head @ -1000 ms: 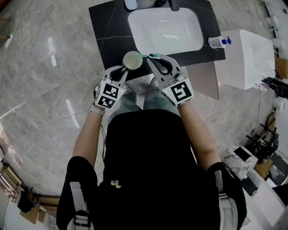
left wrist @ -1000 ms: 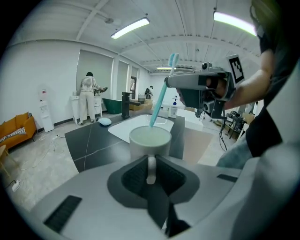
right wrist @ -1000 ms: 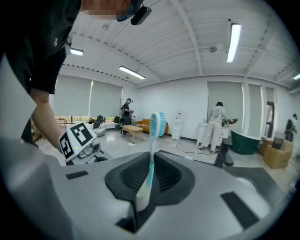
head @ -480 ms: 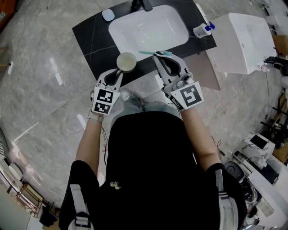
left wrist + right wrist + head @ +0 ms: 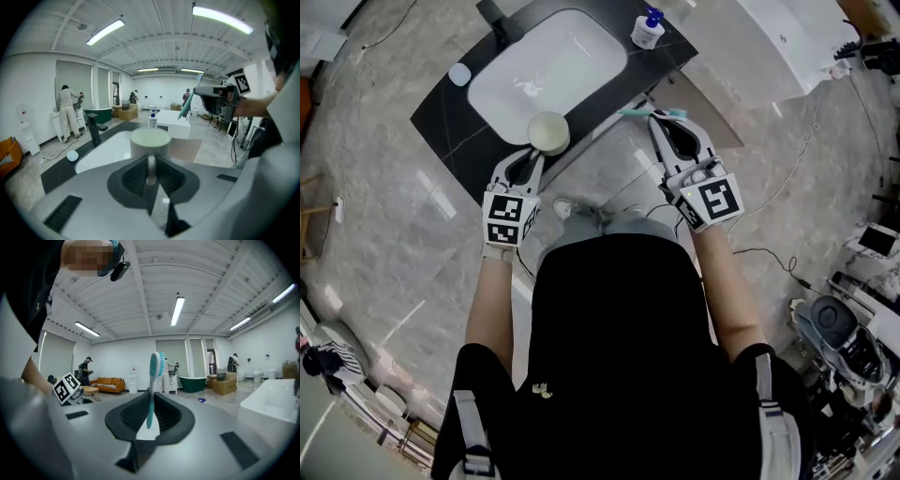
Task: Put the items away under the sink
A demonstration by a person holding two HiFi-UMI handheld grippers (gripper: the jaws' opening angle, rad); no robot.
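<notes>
My left fingers (image 5: 132, 177) pinch the cup (image 5: 150, 140) by its thin handle at the sink (image 5: 553, 66) front edge. My right fingers (image 5: 130, 416) clamp the toothbrush (image 5: 152, 390) stem, right of the sink. Either may pivot and drop when I reach under.

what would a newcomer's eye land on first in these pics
Most striking is the pale mug, held by its handle in the left gripper at the near edge of the white sink basin. To its right, the right gripper clamps a teal toothbrush by its handle. Both grippers are in the hands of a person in black, seen from above.
</notes>
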